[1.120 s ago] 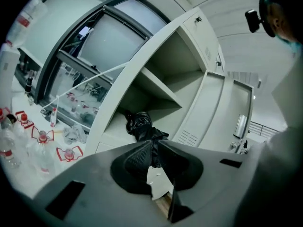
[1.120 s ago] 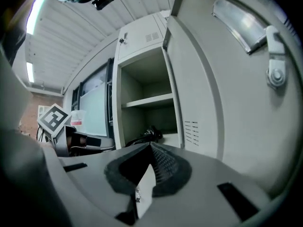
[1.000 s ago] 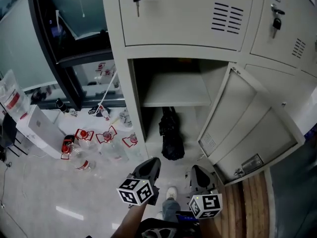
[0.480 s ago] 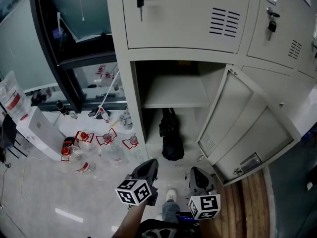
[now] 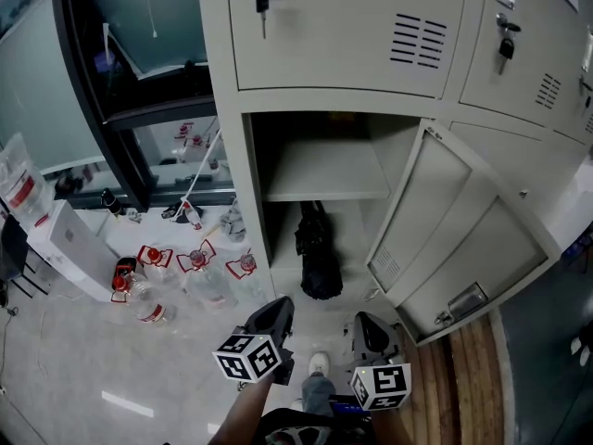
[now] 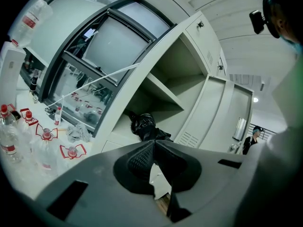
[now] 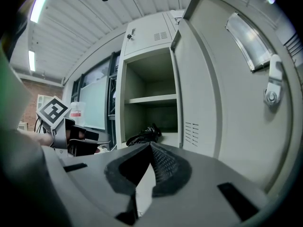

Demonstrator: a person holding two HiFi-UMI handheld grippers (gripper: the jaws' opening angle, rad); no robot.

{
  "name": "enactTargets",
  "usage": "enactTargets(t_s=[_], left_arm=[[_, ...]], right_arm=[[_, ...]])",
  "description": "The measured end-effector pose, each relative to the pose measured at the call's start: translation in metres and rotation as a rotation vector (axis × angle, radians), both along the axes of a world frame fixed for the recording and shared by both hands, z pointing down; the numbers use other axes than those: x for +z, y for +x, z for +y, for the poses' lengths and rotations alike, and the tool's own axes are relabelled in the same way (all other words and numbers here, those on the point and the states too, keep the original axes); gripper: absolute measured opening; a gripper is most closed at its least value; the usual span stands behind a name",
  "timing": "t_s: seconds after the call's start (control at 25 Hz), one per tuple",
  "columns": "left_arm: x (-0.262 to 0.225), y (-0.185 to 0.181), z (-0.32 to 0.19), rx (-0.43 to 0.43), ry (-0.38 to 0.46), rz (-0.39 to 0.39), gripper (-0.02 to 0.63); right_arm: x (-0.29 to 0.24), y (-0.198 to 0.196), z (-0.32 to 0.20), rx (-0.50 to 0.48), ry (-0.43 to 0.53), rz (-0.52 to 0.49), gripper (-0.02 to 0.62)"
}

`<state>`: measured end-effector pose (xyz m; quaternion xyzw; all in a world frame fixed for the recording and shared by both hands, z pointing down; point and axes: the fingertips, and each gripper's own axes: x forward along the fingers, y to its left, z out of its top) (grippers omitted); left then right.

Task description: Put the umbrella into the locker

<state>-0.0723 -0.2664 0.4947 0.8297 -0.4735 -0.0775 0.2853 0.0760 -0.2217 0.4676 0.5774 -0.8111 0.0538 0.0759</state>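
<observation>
The folded black umbrella (image 5: 316,253) lies on the floor of the open locker's (image 5: 243,184) lower compartment, under the shelf (image 5: 324,170). It also shows in the left gripper view as the umbrella (image 6: 144,126) and in the right gripper view as the umbrella (image 7: 144,135). My left gripper (image 5: 281,304) is held low in front of the locker, shut and empty, well short of the umbrella. Beside it on the right, my right gripper (image 5: 364,320) is also shut with nothing in it.
The locker door (image 5: 463,244) stands swung open to the right. Several water bottles (image 5: 190,267) and a white box (image 5: 69,244) sit on the pale floor to the left. Closed lockers with keys (image 5: 262,3) are above. A wooden strip (image 5: 463,378) runs at the lower right.
Both grippers have stayed shut and nearly still in front of the locker. The head view has drifted a little. The umbrella has not moved.
</observation>
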Motion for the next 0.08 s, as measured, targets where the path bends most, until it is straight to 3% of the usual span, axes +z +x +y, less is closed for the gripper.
enactTargets(t_s=[0.08], left_arm=[[0.0015,-0.0002,0.0006,0.0,-0.004,0.004,0.017]], right_arm=[[0.0012,-0.0016,0.0016,-0.003,-0.001,0.001,0.0]])
